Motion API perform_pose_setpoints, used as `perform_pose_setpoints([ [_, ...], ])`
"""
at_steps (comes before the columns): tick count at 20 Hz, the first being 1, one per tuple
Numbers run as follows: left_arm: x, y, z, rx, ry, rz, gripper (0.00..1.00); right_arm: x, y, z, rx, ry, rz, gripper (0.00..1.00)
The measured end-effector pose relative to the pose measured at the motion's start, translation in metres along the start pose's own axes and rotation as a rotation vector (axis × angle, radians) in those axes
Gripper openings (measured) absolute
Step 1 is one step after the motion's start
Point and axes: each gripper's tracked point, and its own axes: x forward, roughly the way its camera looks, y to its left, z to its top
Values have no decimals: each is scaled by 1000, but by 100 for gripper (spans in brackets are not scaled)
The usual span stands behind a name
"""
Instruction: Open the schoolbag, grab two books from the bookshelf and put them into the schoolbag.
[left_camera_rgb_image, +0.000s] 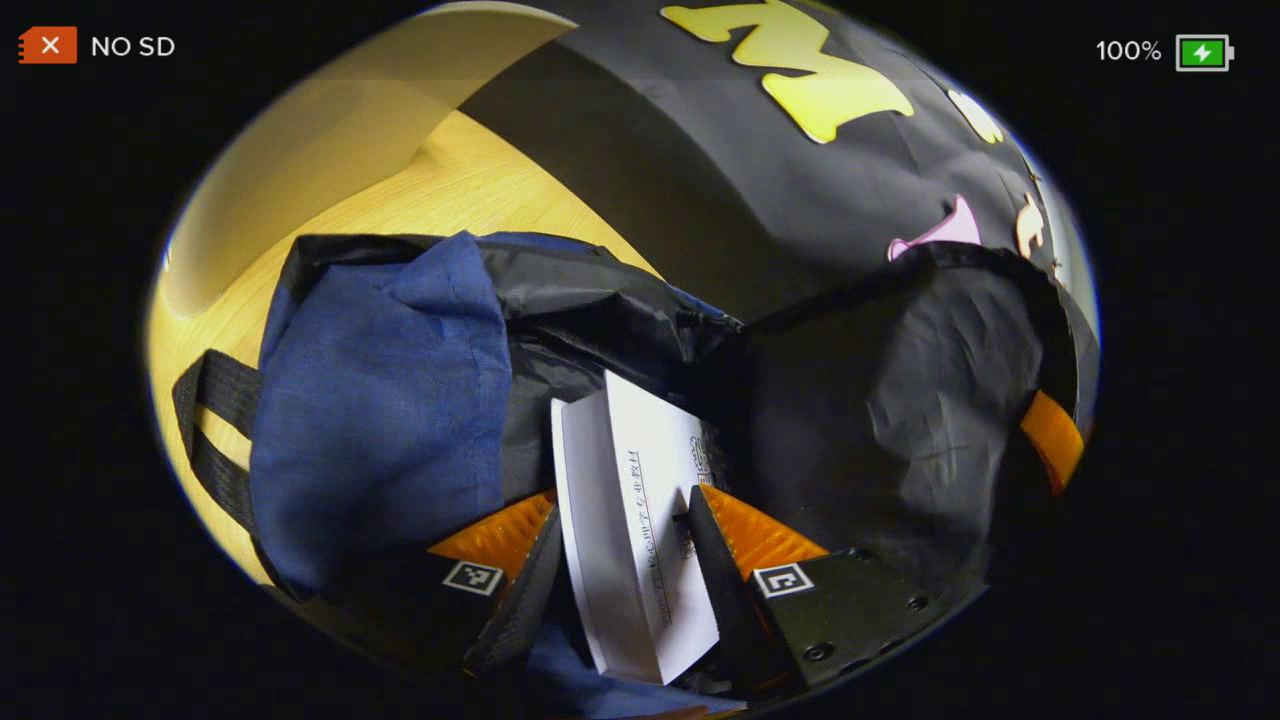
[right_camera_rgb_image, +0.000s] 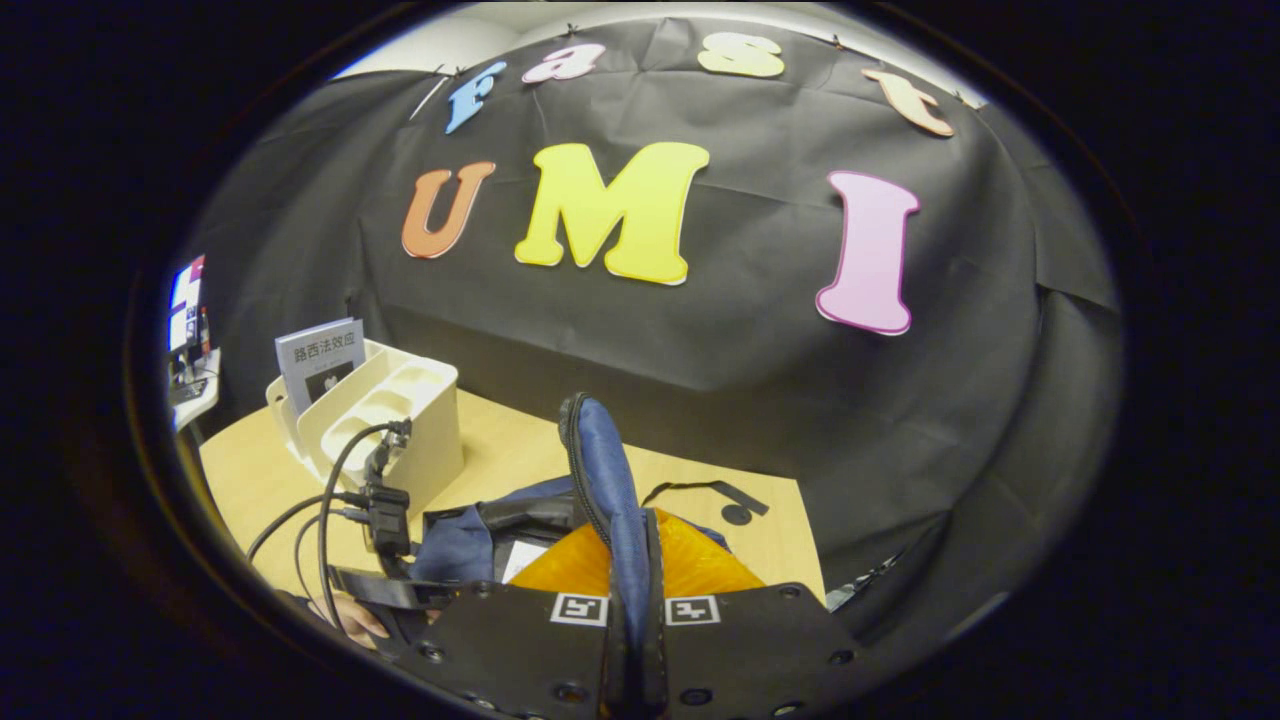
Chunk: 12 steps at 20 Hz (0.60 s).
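1. While the left gripper (left_camera_rgb_image: 622, 560) hangs over the open mouth of the schoolbag (left_camera_rgb_image: 385, 400), a thin white book (left_camera_rgb_image: 632, 520) stands between its two fingers, spine side up and its far end already down inside the bag. The fingers look closed onto its two faces.
2. Judging by its slim block of pages, the book is light and fairly stiff along the spine but bendy across the covers; a hold near the spine, as now, should keep it from fanning open. Paper covers may slide if the squeeze slackens.
3. Ahead of that gripper the bag is soft blue cloth with a limp dark lining (left_camera_rgb_image: 900, 400), so it will sag and fold, not hold its own shape.
4. Closed flat together, the right gripper (right_camera_rgb_image: 632, 625) pinches the bag's upright blue edge (right_camera_rgb_image: 605, 470), lifting it to keep the mouth open.
5. Off to the left of the right gripper, farther away, a white bookshelf (right_camera_rgb_image: 400, 420) sits on the wooden table (right_camera_rgb_image: 520, 445) with one more book (right_camera_rgb_image: 320, 365) standing in it.
6. Near that gripper's lower left, a hand (right_camera_rgb_image: 345, 612) and some black cables (right_camera_rgb_image: 335, 480) show.
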Motion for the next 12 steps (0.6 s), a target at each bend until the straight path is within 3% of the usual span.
perform_pose_setpoints([
  [6, -20, 4, 17, 210, 17, 65, 83, -2, 0, -13, 25, 0, -5, 6],
  [8, -33, 19, 26, 297, 5, 144, 86, -4, 2, -16, 34, -3, -6, 6],
  [12, -74, 34, 39, 427, -6, 216, 85, -3, 4, -19, 12, -10, -20, 7],
])
